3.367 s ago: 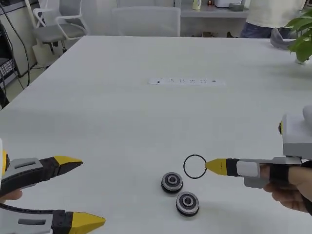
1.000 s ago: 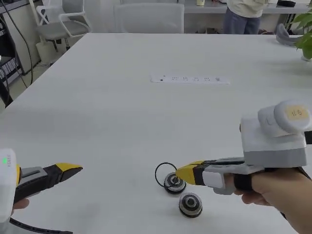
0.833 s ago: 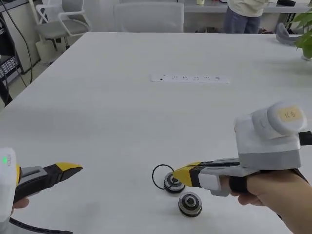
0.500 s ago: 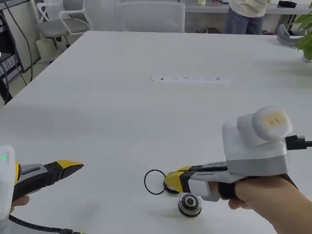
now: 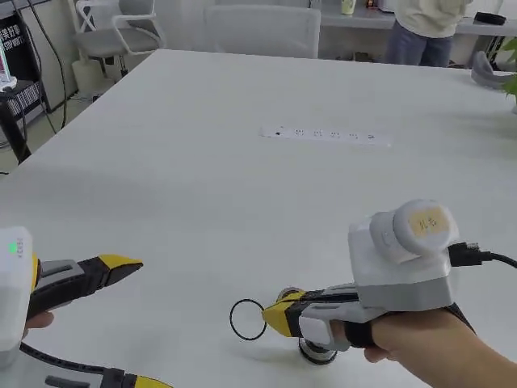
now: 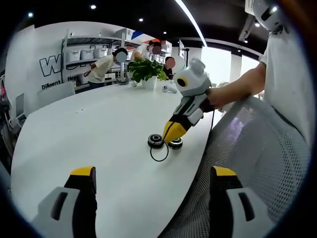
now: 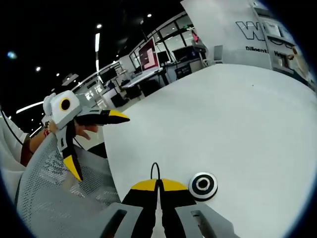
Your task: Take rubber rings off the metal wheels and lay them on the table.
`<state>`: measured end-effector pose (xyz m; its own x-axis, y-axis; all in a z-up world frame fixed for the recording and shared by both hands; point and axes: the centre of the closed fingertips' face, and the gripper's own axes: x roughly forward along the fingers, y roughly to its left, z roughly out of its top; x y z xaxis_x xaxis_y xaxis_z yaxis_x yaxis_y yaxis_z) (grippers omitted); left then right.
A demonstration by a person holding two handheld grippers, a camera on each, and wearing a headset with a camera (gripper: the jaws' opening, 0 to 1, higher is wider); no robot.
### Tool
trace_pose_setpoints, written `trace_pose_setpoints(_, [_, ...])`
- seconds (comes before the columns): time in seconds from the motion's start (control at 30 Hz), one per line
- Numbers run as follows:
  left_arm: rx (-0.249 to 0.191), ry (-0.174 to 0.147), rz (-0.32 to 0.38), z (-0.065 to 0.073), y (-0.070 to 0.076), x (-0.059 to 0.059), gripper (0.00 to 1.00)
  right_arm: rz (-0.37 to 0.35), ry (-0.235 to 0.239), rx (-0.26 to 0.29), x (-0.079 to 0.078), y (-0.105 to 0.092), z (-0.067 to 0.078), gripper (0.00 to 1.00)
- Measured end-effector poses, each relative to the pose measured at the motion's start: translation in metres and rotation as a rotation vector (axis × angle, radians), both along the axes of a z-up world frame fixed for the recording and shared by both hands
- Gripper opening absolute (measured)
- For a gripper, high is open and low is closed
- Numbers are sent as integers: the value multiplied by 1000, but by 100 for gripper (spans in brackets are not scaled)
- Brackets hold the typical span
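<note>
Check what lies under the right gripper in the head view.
Two metal wheels lie beneath the right gripper: one peeks out at its far side, the other at its near side. The gripper covers most of each. Its tips pinch a rubber ring beside them.

— Where do we see the ring point(image 5: 247, 319)?
— At the tips of the right gripper point(image 5: 271, 317), just left of the two wheels point(image 6: 156, 141) on the table point(image 5: 202, 186).
— And our left gripper point(image 5: 144, 322)?
— Well apart, at the near left. The power strip point(image 5: 327, 135) lies behind them all, mid-table.
</note>
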<state>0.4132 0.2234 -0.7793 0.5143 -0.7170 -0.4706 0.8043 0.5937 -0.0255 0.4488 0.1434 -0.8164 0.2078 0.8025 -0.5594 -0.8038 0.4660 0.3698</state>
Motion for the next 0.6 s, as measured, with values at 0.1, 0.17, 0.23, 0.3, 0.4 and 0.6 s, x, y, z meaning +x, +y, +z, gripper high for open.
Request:
trace_pose_setpoints(0.1, [1, 0, 1, 0, 0, 0, 94, -2, 3, -9, 0, -2, -3, 0])
trace_pose_setpoints(0.17, [4, -3, 4, -1, 1, 1, 94, -3, -1, -11, 1, -2, -5, 0])
trace_pose_setpoints(0.23, [3, -2, 6, 0, 1, 1, 94, -1, -5, -20, 1, -3, -7, 0])
trace_pose_setpoints(0.3, [2, 0, 7, -1, 2, 1, 93, 13, -13, -37, -1, -3, -12, 0])
trace_pose_setpoints(0.4, [4, 1, 8, -1, 2, 1, 93, 26, -23, -47, -3, -2, -14, 0])
trace_pose_setpoints(0.6, [1, 4, 10, -2, 2, 1, 92, 43, -45, -68, -2, -3, -17, 0])
